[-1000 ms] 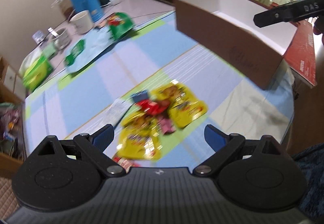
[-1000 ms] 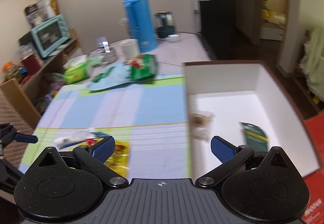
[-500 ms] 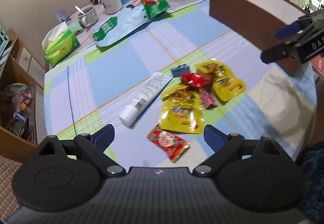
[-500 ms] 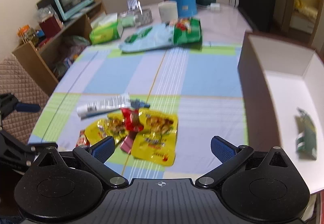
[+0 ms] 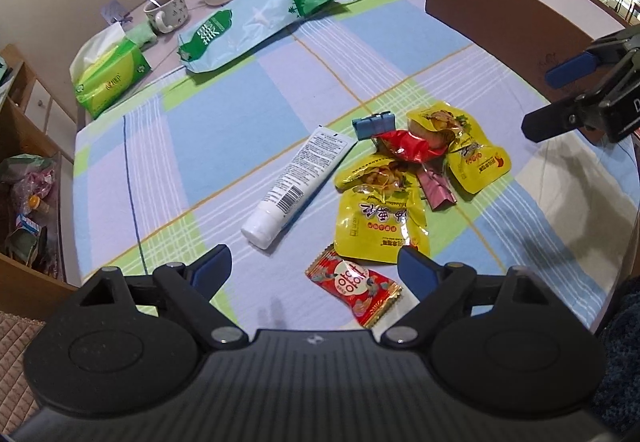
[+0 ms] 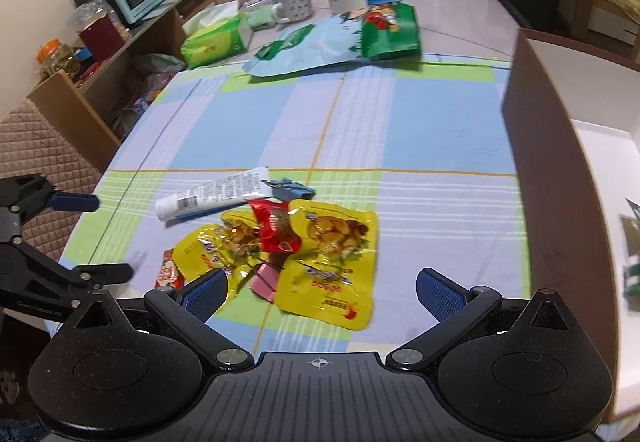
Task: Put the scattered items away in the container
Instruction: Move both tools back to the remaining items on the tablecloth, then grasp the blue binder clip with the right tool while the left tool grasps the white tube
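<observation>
Grippers, left gripper (image 5: 314,270) and right gripper (image 6: 322,290), both spread empty, have pulled back from box (image 5: 516,14) toward snack pile (image 5: 404,178).

1. On my left wrist view, the small red candy wrapper (image 5: 354,287) nearest the camera, just below the big yellow snack pouch (image 5: 380,223), carries white rounded lettering I cannot make out.
2. That yellow snack pouch bears red Chinese characters, too distorted to read.
3. Left of it, the white tube (image 5: 298,186) shows a barcode and illegibly fine print.
</observation>
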### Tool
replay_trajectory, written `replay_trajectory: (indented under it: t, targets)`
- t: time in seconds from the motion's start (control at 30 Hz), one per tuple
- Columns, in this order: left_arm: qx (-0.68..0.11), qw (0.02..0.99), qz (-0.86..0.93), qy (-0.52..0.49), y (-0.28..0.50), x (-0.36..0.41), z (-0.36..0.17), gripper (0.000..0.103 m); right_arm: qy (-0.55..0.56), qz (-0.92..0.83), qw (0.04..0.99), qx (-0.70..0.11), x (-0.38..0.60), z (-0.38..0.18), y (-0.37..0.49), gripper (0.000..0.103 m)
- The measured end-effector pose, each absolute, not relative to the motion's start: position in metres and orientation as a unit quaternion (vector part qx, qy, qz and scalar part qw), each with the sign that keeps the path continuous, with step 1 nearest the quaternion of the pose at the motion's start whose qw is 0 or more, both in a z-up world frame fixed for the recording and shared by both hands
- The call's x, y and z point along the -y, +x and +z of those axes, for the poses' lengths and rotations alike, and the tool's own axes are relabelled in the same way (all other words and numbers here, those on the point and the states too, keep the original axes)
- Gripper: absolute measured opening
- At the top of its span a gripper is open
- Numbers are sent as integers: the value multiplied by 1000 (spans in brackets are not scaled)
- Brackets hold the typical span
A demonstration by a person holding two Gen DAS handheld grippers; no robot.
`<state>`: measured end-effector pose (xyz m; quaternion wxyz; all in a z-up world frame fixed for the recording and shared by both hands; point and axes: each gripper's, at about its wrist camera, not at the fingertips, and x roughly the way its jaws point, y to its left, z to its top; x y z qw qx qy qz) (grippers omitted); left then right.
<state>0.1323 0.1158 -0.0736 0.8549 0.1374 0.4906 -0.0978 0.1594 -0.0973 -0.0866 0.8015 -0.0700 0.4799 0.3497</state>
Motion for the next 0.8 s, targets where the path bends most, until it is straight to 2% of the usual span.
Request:
replay_trajectory:
  t: [0.13, 0.3, 0.4, 0.57, 0.6, 0.7, 0.73, 0.8]
  targets:
    - [-493, 850, -100, 157, 145, -120, -81, 80, -81, 357, 799, -477, 87, -92, 165, 103]
    - [-497, 839, -116, 188, 173, -124, -98, 77, -96, 361, 798, -473, 76, -98, 175, 103]
    - [-502, 830, -129, 205, 190, -125, -111, 70, -101, 366, 796, -471, 68, -101, 183, 103]
    - [-509, 817, -153, 222, 216, -129, -129, 63, -115, 382, 791, -464, 51, -105, 199, 103]
    - [-510, 817, -159, 216, 219, -130, -131, 57, -119, 387, 789, -462, 47, -106, 202, 103]
    - [-513, 816, -176, 200, 229, -134, -136, 49, -128, 404, 782, -457, 35, -110, 211, 102]
    - [-514, 816, -182, 194, 232, -135, -137, 40, -132, 408, 779, -458, 31, -113, 214, 102]
    - [-515, 815, -194, 183, 239, -138, -141, 29, -139, 416, 771, -462, 22, -119, 219, 102]
